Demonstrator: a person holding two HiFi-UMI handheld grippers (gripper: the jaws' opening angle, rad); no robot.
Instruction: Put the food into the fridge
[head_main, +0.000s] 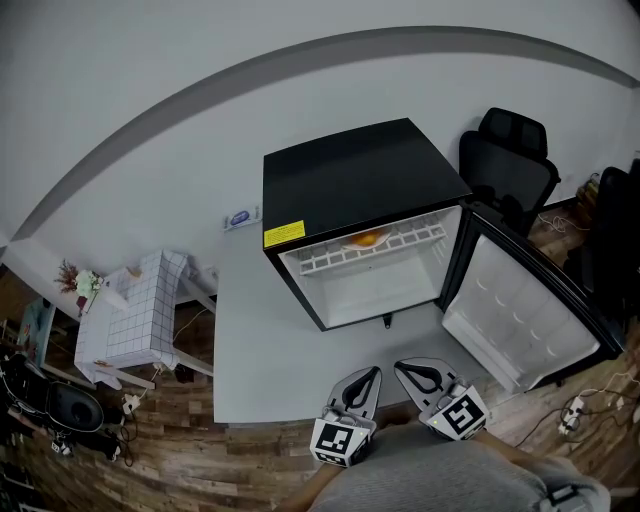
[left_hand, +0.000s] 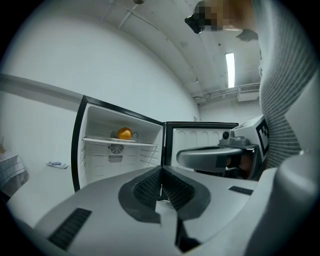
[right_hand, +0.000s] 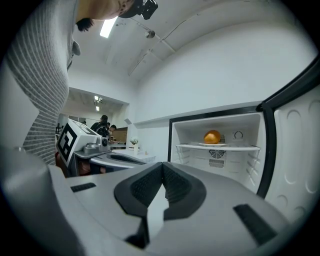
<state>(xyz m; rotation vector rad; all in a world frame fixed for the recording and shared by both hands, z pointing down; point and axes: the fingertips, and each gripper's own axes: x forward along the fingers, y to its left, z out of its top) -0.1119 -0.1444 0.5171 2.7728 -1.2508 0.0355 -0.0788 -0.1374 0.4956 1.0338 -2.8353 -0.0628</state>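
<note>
A small black fridge (head_main: 360, 180) stands on the grey floor with its door (head_main: 520, 315) swung open to the right. An orange food item (head_main: 366, 238) lies on a plate on the upper wire shelf inside; it also shows in the left gripper view (left_hand: 124, 133) and the right gripper view (right_hand: 212, 136). Both grippers hover side by side in front of the fridge, close to the person's body. My left gripper (head_main: 369, 377) is shut with nothing in it. My right gripper (head_main: 408, 368) is shut and empty too.
A black office chair (head_main: 508, 160) stands behind the fridge on the right. A white tiled side table (head_main: 135, 315) with a small plant (head_main: 80, 283) stands at the left. Cables lie on the wooden floor (head_main: 575, 410) near the door. A wall socket (head_main: 240, 218) sits left of the fridge.
</note>
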